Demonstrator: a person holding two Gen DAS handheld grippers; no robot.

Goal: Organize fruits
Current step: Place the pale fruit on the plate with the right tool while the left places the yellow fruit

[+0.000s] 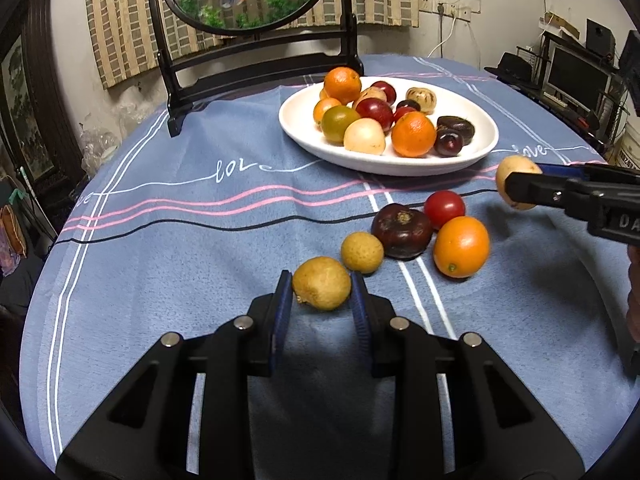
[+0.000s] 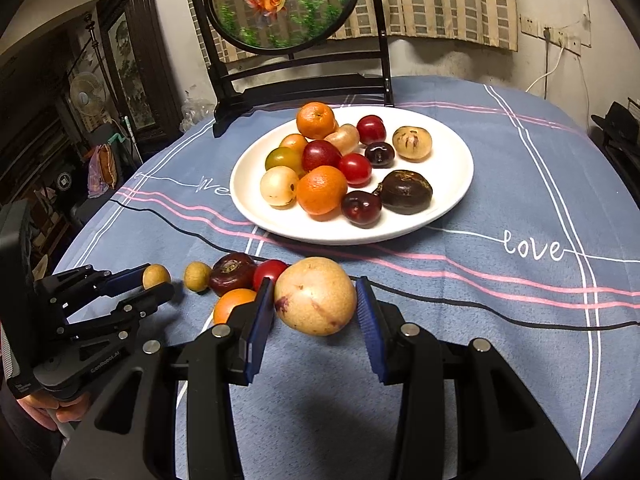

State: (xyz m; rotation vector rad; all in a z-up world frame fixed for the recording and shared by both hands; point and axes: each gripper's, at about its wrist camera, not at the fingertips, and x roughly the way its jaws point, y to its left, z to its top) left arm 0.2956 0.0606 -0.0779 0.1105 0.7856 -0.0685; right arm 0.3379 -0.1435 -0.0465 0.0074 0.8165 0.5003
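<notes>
A white plate (image 1: 476, 160) (image 2: 452, 216) holds several fruits: oranges, red and dark ones, pale ones. My left gripper (image 1: 322, 286) (image 2: 158, 280) is shut on a small tan longan (image 1: 322, 283) low over the blue cloth. My right gripper (image 2: 316, 300) (image 1: 520, 188) is shut on a pale yellow fruit with purple streaks (image 2: 316, 296) (image 1: 516, 172), held above the cloth in front of the plate. On the cloth lie a second longan (image 1: 362, 252), a dark purple fruit (image 1: 402, 231), a red tomato (image 1: 444, 208) and an orange kumquat (image 1: 461, 246).
A round goldfish picture on a black stand (image 1: 256, 56) (image 2: 296, 60) stands behind the plate at the table's far edge. The round table carries a blue striped cloth (image 1: 180, 240). Furniture and a monitor (image 1: 576, 80) stand beyond the right edge.
</notes>
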